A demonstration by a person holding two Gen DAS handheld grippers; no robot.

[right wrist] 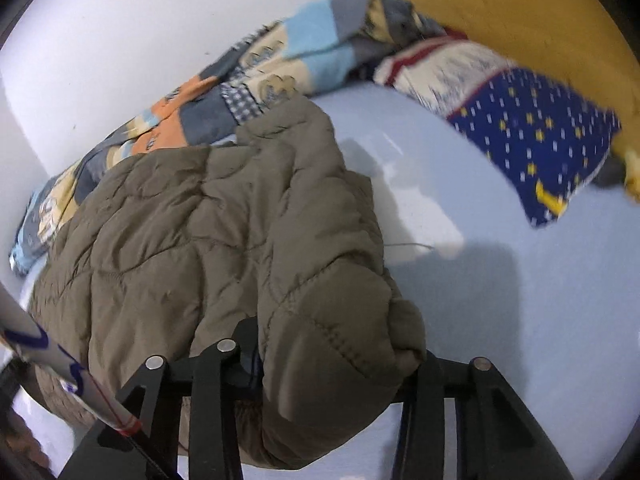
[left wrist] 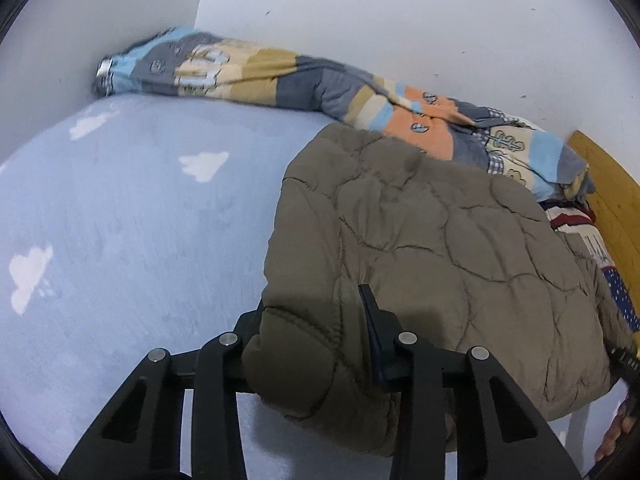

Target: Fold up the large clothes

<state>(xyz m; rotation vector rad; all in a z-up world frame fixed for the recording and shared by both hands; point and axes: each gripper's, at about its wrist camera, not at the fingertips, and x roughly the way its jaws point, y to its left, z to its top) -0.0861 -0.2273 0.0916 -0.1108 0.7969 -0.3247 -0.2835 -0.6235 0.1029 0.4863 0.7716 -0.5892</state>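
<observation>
Olive quilted jacket (left wrist: 432,240) is puffy, soft, and bulky; both grippers, left (left wrist: 316,344) and right (right wrist: 332,364), are clamped on its near edge, a good hold.

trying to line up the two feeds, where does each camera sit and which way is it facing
Left wrist: sits on the left gripper, looking along its fingers across the pale blue bed toward the white wall; the fingers clamp the olive quilted jacket.
Right wrist: sits on the right gripper, looking toward the wooden headboard and star-print pillow; its fingers clamp the jacket's other side.
Shared: jacket, bed, and patchwork blanket along the wall.
</observation>
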